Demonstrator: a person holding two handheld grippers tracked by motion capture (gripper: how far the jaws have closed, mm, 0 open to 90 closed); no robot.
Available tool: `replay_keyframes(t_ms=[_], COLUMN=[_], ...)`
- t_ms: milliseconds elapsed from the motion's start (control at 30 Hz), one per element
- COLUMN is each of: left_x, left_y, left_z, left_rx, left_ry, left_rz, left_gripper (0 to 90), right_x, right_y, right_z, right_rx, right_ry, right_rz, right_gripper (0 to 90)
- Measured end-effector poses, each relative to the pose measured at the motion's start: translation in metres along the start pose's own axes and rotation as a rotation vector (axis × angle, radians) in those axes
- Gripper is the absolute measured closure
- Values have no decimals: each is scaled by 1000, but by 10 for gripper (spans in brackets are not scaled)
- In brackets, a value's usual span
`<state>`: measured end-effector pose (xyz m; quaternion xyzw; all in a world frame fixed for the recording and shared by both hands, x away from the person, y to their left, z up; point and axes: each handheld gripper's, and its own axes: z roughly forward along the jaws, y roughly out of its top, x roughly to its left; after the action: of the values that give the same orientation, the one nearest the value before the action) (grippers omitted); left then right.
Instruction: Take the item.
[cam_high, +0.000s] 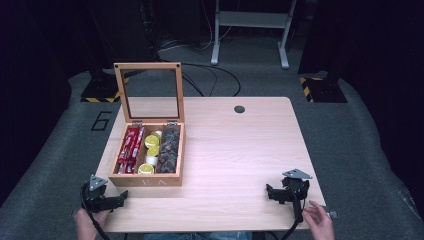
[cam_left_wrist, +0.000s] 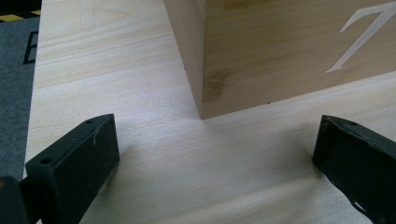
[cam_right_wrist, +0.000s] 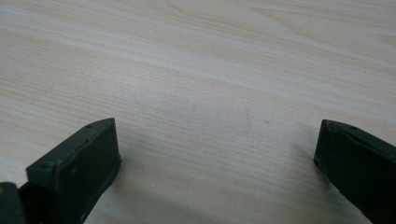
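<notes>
One open wooden box with a glass-paned hinged lid is seen at the left of centre in the high view, standing on the pale wooden bench; its lid is raised upright behind it. Three compartments are visible inside: red packets in the left one, yellow-topped and white small pots in the middle, dark brown pieces in the right. The left gripper is held at the lower left of the frame, just beside the box's front left corner, with its jaws wide apart and nothing between them; in the left gripper view that corner lies ahead of the jaws. The right gripper is held at the lower right, well apart from the box, jaws likewise spread over bare bench.

An approach to the box seems to be in hand. It would be done well by keeping the jaws spread and level, and by steadying the box so that it is not pushed along the bench.

White lettering is printed on the box front; a large "T" can be read in the left gripper view, the rest cannot. A "6" is marked on the grey floor at the left.
</notes>
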<state>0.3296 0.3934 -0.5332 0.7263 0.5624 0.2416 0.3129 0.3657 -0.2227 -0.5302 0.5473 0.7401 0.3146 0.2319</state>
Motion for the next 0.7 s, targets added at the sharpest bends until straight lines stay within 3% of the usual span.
replay_keyframes(t_ms=[700], left_x=[-1], left_y=[1], left_z=[1], left_rx=[-4], left_ry=[10], left_rz=[-8], left_gripper=[4], right_x=[-1], right_y=[0], right_z=[1], right_rx=[-4], right_ry=[8], right_rz=[-3], right_gripper=[0])
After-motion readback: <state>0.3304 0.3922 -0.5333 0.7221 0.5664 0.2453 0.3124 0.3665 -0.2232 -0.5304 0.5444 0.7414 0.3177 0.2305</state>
